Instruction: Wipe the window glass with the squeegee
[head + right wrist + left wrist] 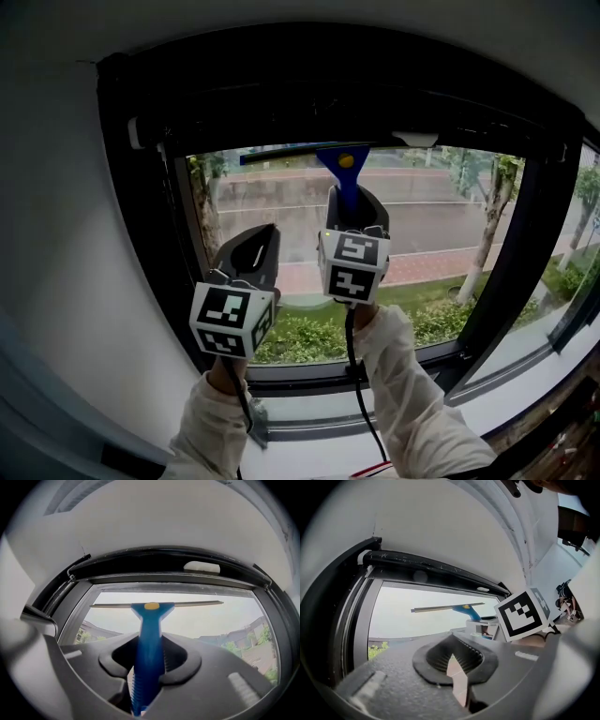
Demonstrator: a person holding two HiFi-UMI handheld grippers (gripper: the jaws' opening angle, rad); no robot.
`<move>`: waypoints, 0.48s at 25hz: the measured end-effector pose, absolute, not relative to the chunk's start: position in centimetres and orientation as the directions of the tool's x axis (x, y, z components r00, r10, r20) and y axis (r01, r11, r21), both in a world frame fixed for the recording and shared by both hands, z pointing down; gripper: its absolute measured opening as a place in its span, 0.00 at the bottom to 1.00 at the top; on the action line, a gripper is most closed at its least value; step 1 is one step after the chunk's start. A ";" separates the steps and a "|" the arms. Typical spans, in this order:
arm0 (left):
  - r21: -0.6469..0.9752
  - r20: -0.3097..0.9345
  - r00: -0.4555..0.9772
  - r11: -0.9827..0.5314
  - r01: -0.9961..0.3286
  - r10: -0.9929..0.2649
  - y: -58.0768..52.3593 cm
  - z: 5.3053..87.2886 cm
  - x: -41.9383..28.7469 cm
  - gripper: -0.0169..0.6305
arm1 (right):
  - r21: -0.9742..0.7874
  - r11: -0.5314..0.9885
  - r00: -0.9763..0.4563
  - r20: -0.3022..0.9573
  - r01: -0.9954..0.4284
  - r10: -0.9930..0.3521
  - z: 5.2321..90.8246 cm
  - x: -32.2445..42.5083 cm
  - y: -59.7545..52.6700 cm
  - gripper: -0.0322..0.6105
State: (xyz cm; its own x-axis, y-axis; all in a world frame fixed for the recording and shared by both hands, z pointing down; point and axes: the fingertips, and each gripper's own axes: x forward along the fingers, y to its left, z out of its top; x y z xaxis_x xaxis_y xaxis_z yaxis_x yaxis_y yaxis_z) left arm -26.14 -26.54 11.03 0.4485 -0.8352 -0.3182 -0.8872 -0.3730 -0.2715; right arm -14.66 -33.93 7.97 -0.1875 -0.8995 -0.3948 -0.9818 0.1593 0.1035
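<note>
Raised to a dark window frame (141, 187), the right tongs (356, 208) grip the blue handle of a squeegee (345, 173), its blade lying level just under the frame's top rail and across the upper part of the window glass (422, 216). Whether the rubber edge actually touches the pane cannot be told from any view. In the right gripper view the right tongs (147, 663) clamp the ribbed handle of the squeegee (149, 625), whose lower end is buried between the pads and cut off. The left tongs (253, 248) are held upright lower in the frame opening, beside and left of the right pair. In the left gripper view the left tongs (452, 663) stand only a sliver apart with nothing between them, and the squeegee (454, 607) shows beyond. Both hands are largely hidden behind the marker cubes (353, 265), which carry black-and-white square patterns. White sleeves (403, 394) reach up from below the frame's sill, and a black cable (359, 403) hangs along the right one.
</note>
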 end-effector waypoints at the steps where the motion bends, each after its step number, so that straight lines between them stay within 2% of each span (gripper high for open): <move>1: -0.267 -0.312 0.448 -0.375 -0.888 -0.838 -26.6 11.4 -26.2 0.02 | 0.101 0.159 -0.186 -0.390 -0.982 -0.902 8.3 -14.6 -33.9 0.25; 12: -0.250 -0.259 0.458 -0.399 -0.882 -0.850 -26.3 14.2 -25.8 0.02 | 0.088 0.163 -0.183 -0.338 -0.983 -0.923 12.2 -14.7 -33.5 0.25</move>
State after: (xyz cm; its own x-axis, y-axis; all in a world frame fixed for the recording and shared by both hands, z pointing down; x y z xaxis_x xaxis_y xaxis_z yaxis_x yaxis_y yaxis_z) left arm -25.77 -26.31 14.24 0.4580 -0.8503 -0.2593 -0.8822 -0.3988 -0.2502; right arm -14.67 -33.48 12.23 -0.1831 -0.9233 -0.3377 -0.9827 0.1626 0.0883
